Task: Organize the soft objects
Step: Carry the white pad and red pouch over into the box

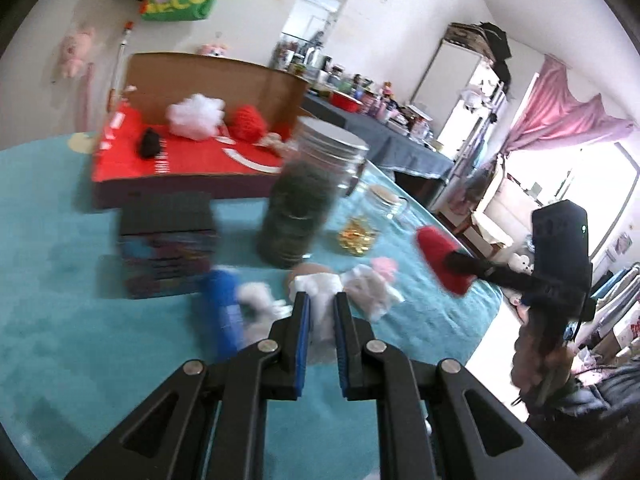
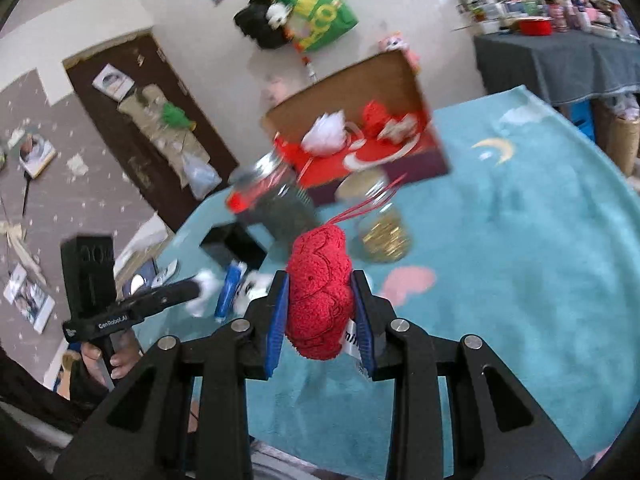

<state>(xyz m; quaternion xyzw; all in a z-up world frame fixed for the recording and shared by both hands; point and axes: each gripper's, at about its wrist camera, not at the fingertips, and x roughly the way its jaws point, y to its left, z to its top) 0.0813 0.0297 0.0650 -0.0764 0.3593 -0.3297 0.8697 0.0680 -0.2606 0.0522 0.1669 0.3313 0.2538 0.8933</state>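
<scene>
Motion blur is smearing the jar (image 1: 300, 200) and blue item (image 1: 224, 304); left claw (image 1: 322, 300) is hiding the white toy's (image 1: 320, 292) lower part.

Right gripper (image 2: 320, 300) fingers (image 2: 276, 316) clamp a red plush (image 2: 320, 292) above the teal blanket (image 2: 520, 280).

Your teal blanket (image 2: 520, 240) has the red box (image 1: 180, 168), two jars (image 1: 304, 200), a black box (image 1: 168, 240) and small plushies (image 1: 372, 284) sitting on it.
</scene>
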